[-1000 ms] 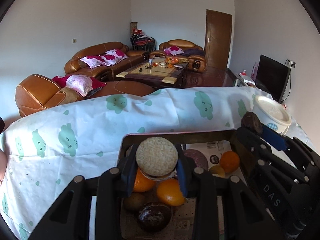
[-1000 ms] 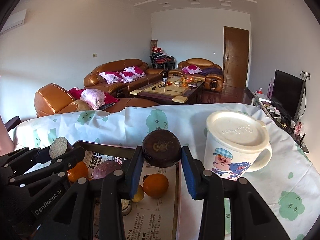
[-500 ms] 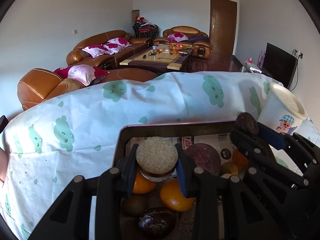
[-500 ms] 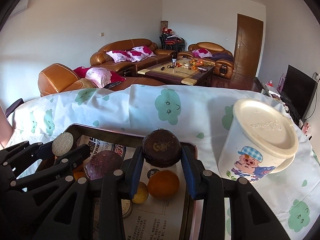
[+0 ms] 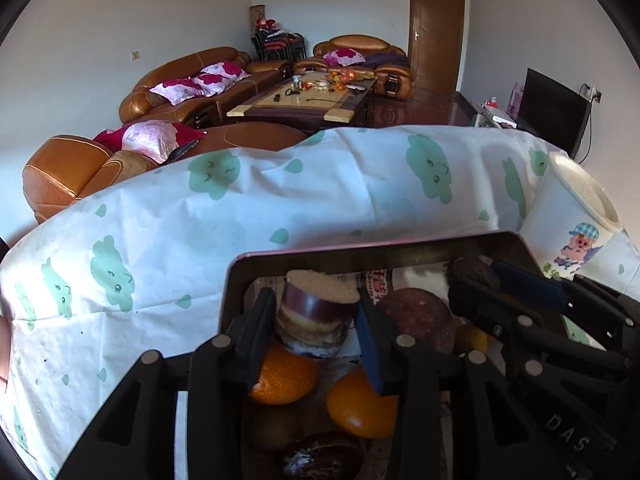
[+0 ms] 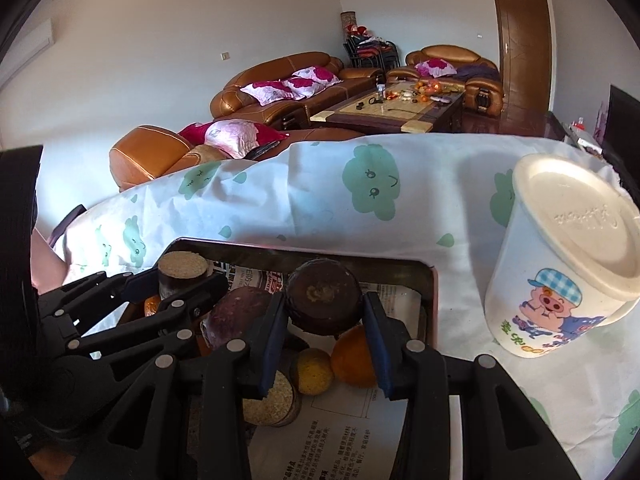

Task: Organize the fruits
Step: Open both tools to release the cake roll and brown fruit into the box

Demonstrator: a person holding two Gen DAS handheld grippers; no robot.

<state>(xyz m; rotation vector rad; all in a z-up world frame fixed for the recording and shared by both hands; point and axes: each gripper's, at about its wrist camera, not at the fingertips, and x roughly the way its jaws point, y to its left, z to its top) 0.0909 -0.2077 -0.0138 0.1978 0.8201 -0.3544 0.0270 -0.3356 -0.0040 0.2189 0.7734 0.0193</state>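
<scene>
Opening above the tray point(image 5: 240, 276), the left hand-held gripper point(image 5: 316, 320) apparently barely touches a tan-topped fruit piece point(image 5: 316, 312); the right hand-held gripper point(image 6: 324, 312) clamps a dark fruit piece point(image 6: 324, 300).

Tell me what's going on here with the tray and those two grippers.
A person is sorting fruit with a handheld gripper in each hand, over a dark tray lined with newspaper. The left gripper has a cut piece with a pale sandy top between its pads, and its jaws are opening. The right gripper is clamped on a dark brown round piece. Oranges and other fruit lie in the tray below. A lidded cartoon cup stands on the cloth to the right of the tray.
</scene>
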